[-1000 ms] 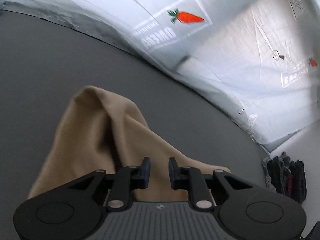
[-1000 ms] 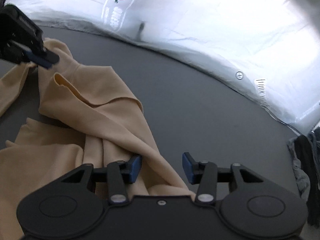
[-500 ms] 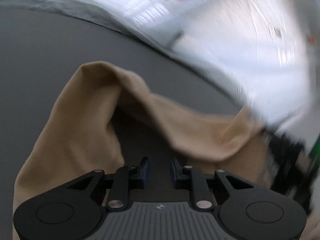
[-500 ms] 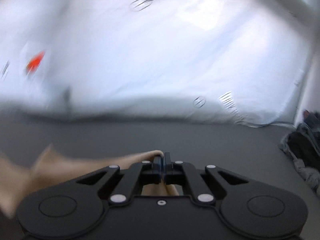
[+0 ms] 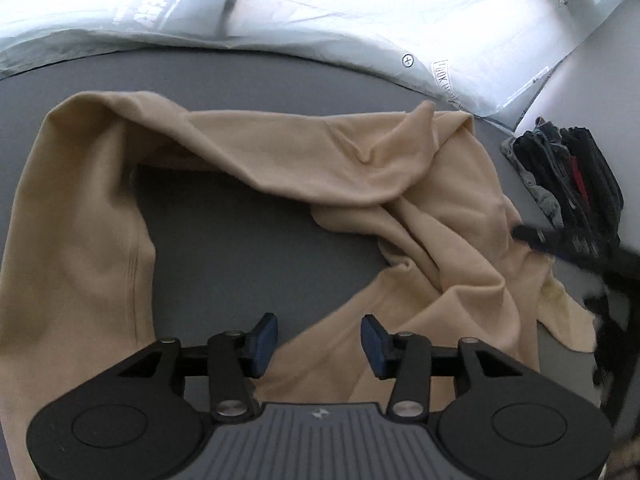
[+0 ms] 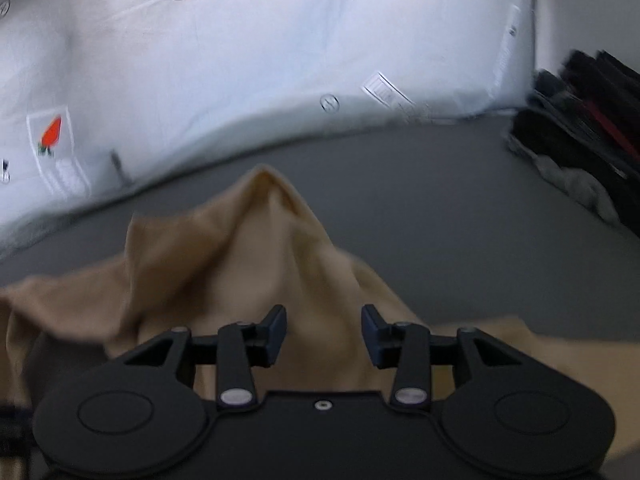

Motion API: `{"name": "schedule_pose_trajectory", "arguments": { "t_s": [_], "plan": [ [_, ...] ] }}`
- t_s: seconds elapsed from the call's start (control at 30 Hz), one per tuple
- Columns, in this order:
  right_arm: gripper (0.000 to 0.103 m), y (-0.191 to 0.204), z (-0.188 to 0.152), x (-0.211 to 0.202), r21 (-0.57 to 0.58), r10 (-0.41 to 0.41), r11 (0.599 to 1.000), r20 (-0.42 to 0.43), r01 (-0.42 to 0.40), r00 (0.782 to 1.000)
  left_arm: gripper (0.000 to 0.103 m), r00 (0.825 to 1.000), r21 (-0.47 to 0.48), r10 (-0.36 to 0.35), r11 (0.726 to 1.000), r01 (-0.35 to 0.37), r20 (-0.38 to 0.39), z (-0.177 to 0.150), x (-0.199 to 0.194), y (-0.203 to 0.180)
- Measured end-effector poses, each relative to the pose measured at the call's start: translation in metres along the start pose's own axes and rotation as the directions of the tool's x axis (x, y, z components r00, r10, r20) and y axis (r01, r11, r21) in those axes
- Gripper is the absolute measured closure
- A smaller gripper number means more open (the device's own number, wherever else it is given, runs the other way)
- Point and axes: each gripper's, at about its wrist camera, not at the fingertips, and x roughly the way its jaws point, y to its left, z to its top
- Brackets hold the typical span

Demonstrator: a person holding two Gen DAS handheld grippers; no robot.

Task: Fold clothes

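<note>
Hovering both claws over the beige garment [image 5: 360, 168], I am holding nothing: my left claw [image 5: 318, 344] is standing apart above one trailing edge, and my right claw [image 6: 323, 334] is standing apart over a raised peak of cloth. The garment is sprawling across the grey worktop [image 5: 240, 248], its long band running left to right beyond my left claw. I judge the right claw is nearer a graspable fold.
</note>
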Motion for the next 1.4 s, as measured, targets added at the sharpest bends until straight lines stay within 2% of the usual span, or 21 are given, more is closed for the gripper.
{"name": "schedule_pose_trajectory", "arguments": {
  "t_s": [0.07,0.13,0.23,0.27,0.3,0.33,0.4,0.43,0.47,0.5,0.63,0.77,0.8,0.87,0.97,1.07,1.13,1.17,1.23,1.3,1.4],
  "plan": [
    [0.059,-0.004,-0.016,-0.013,-0.004,-0.001,1.0,-0.027,0.001,1.0,0.056,1.0,0.003,0.012,1.0,-0.012,-0.006,-0.004,-0.001,-0.002],
    [0.058,-0.01,-0.029,-0.023,0.011,0.008,1.0,-0.063,-0.007,0.998,0.056,0.998,0.034,0.056,0.998,-0.056,-0.003,-0.011,-0.005,-0.009],
    [0.056,-0.019,-0.046,-0.032,0.046,0.054,0.998,-0.15,-0.048,0.987,0.061,0.992,0.047,0.113,0.992,-0.116,0.062,-0.029,-0.01,-0.018],
    [0.056,-0.021,-0.051,-0.032,0.044,0.071,0.997,-0.183,-0.064,0.98,0.072,0.988,0.042,0.13,0.99,-0.134,0.088,-0.035,-0.013,-0.02],
    [0.056,-0.022,-0.056,-0.031,0.038,0.086,0.996,-0.218,-0.079,0.972,0.091,0.986,0.015,0.14,0.99,-0.142,0.095,-0.039,-0.015,-0.019],
    [0.056,-0.022,-0.061,-0.032,0.035,0.104,0.994,-0.231,-0.099,0.967,0.097,0.984,-0.013,0.149,0.989,-0.148,0.1,-0.042,-0.017,-0.018],
    [0.072,-0.021,-0.07,-0.035,0.029,0.144,0.99,-0.242,-0.141,0.96,0.099,0.98,-0.082,0.16,0.985,-0.151,0.115,-0.05,-0.02,-0.015],
    [0.096,-0.021,-0.074,-0.037,0.027,0.163,0.986,-0.247,-0.162,0.955,0.099,0.976,-0.116,0.175,0.98,-0.161,0.128,-0.054,-0.023,-0.016],
    [0.1,-0.025,-0.078,-0.041,0.055,0.183,0.983,-0.24,-0.174,0.953,0.1,0.971,-0.149,0.193,0.974,-0.171,0.14,-0.058,-0.025,-0.016],
    [0.1,-0.03,-0.081,-0.046,0.095,0.201,0.978,-0.229,-0.184,0.952,0.1,0.964,-0.18,0.222,0.964,-0.194,0.149,-0.063,-0.029,-0.017],
    [0.101,-0.045,-0.076,-0.074,0.056,0.179,0.983,-0.154,-0.173,0.972,0.1,0.927,-0.28,0.332,0.919,-0.277,0.174,-0.087,-0.061,-0.029],
    [0.101,-0.074,-0.07,-0.105,-0.007,0.17,0.985,-0.11,-0.172,0.979,0.1,0.875,-0.334,0.461,0.856,-0.394,0.149,-0.124,-0.112,-0.049],
    [0.101,-0.083,-0.068,-0.112,-0.019,0.172,0.984,-0.104,-0.175,0.98,0.1,0.867,-0.355,0.48,0.84,-0.41,0.134,-0.134,-0.124,-0.053],
    [0.101,-0.097,-0.067,-0.124,-0.06,0.172,0.982,-0.112,-0.18,0.979,0.1,0.862,-0.411,0.5,0.806,-0.426,0.087,-0.159,-0.148,-0.061],
    [0.101,-0.112,-0.073,-0.126,-0.13,0.152,0.976,-0.155,-0.173,0.976,0.1,0.874,-0.474,0.486,0.77,-0.428,0.002,-0.199,-0.165,-0.075],
    [0.099,-0.116,-0.083,-0.116,-0.191,0.11,0.971,-0.193,-0.147,0.975,0.098,0.88,-0.501,0.473,0.752,-0.429,-0.043,-0.227,-0.162,-0.089],
    [0.091,-0.118,-0.09,-0.109,-0.232,0.08,0.964,-0.216,-0.131,0.973,0.093,0.879,-0.519,0.472,0.737,-0.432,-0.062,-0.238,-0.161,-0.096],
    [0.08,-0.115,-0.09,-0.11,-0.248,0.069,0.962,-0.194,-0.118,0.978,0.092,0.878,-0.532,0.477,0.731,-0.427,-0.049,-0.237,-0.163,-0.097],
    [0.066,-0.107,-0.086,-0.115,-0.287,0.071,0.953,-0.105,-0.098,0.992,0.087,0.874,-0.543,0.486,0.73,-0.415,-0.015,-0.231,-0.168,-0.096],
    [0.066,-0.096,-0.08,-0.122,-0.314,0.107,0.943,-0.022,-0.108,0.994,0.077,0.863,-0.528,0.504,0.738,-0.42,0.019,-0.223,-0.174,-0.093],
    [0.067,-0.078,-0.073,-0.123,-0.309,0.207,0.932,0.024,-0.19,0.978,0.062,0.842,-0.508,0.538,0.737,-0.446,0.043,-0.208,-0.174,-0.078]
  ]
}}
